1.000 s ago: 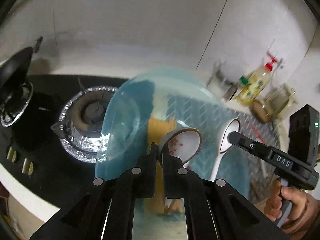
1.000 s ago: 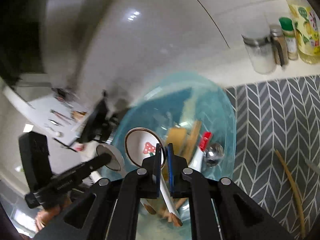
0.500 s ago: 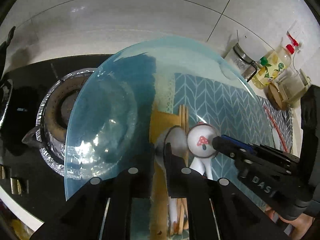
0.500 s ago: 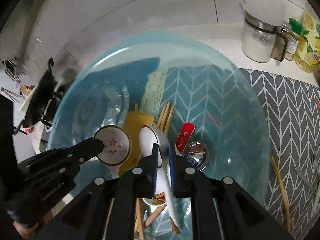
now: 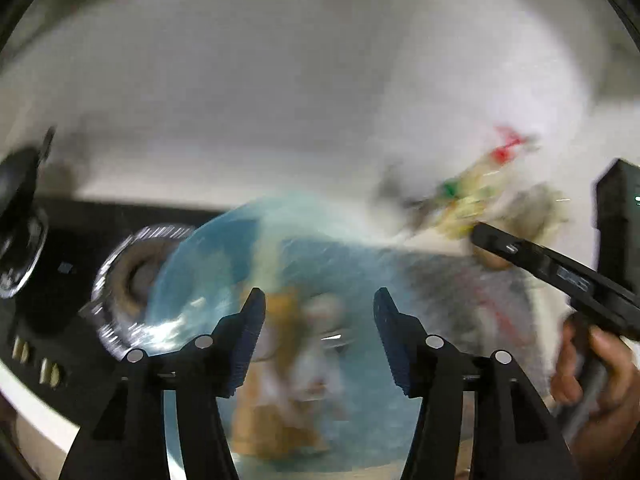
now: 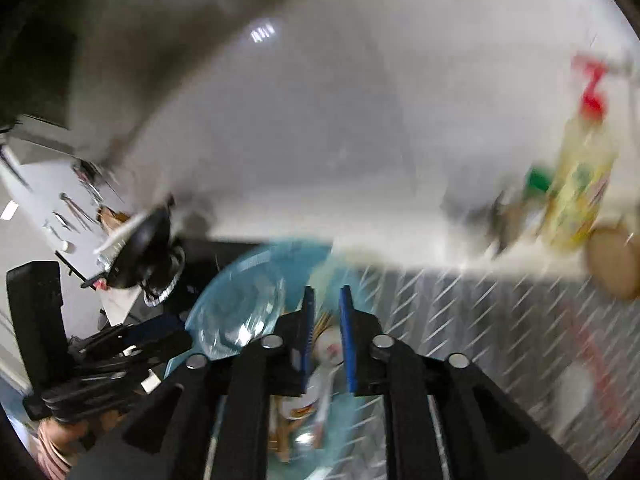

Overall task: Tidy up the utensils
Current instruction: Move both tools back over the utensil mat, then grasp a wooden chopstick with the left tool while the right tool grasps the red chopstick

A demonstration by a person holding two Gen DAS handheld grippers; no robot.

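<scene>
**Both spoons released into bowl, jaws pulling away**

Both grippers have lifted up and back from the translucent blue glass bowl since the earlier frames, when each was clamped on a ceramic soup spoon held low over it. Now the left gripper has its jaws opening, wide apart, nothing between them. The right gripper has jaws opening too, a narrower gap, nothing pressed by the pads (the white shape seen through the gap looks like a spoon lying below in the bowl, not held).

Task items: the white ceramic spoons and the wooden utensils lie in a loose heap inside the bowl, which sits on the grey herringbone mat on the bench, beside the foil-lined gas burner. Heavy motion blur, so exact spoon poses can't be read. At least one more utensil appears to lie out on the mat to the right, too smeared to name.

Judged step: drop done, retreat and go for the next loose utensil. To do it well: finish opening before swinging sideways so no pad snags a spoon handle, rise clear of the bowl rim, keep the two grippers apart (they sit close in both views), then come down over the next handle along its length.
</scene>
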